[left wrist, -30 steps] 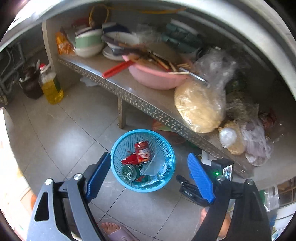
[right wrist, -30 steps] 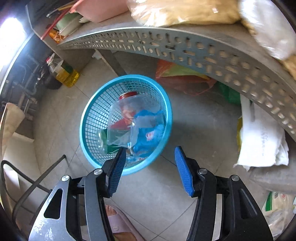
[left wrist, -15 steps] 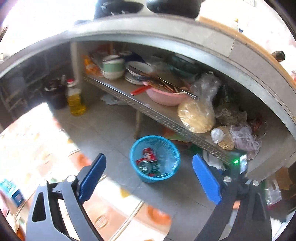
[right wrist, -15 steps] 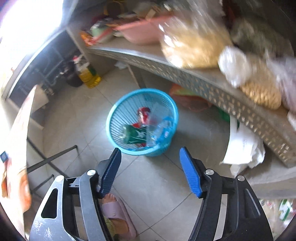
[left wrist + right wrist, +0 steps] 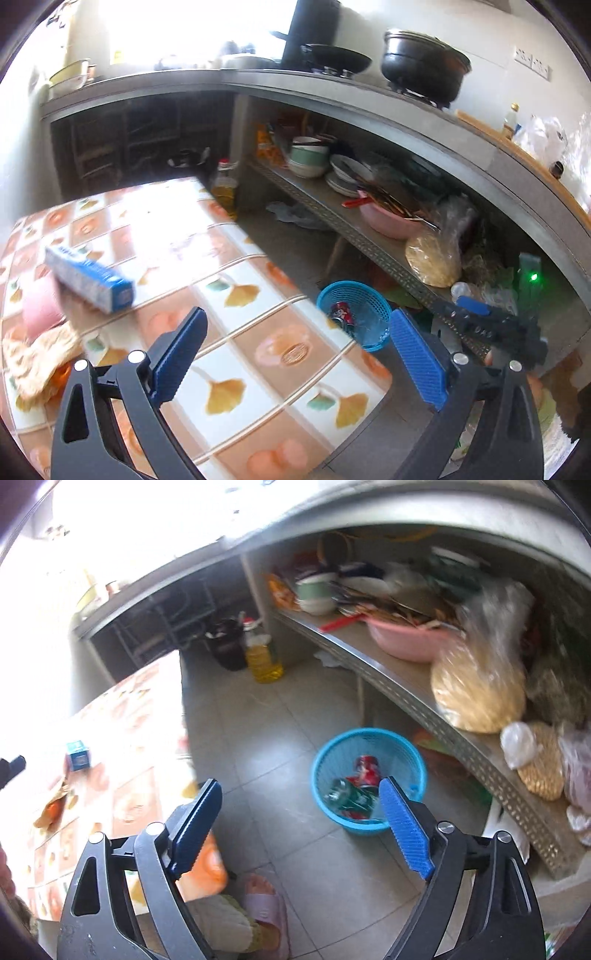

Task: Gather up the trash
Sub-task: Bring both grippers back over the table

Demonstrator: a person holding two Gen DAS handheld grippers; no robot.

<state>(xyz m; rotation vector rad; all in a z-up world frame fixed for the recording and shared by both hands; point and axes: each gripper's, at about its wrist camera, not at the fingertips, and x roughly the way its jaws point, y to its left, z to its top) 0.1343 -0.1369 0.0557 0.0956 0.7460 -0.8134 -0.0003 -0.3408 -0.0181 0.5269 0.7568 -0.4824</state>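
Table (image 5: 236, 280) beside the floor bin (image 5: 354, 314), cans already in it; blue box (image 5: 88, 278) and crumpled wrapper (image 5: 37, 358) lie on the cloth. Both grippers, left (image 5: 295, 362) and right (image 5: 301, 829), gape wide, empty. Looks like between pickups; next: reach over the table, close on the box.

Blue mesh basket (image 5: 369, 775), orange-leaf checked tablecloth (image 5: 236, 295), pink basin (image 5: 410, 638)

A grey concrete counter (image 5: 369, 99) runs above a perforated metal shelf (image 5: 406, 698). Pale grey floor tiles (image 5: 258, 716) lie below. Bright daylight washes a table's leaf-patterned cloth (image 5: 229, 273).
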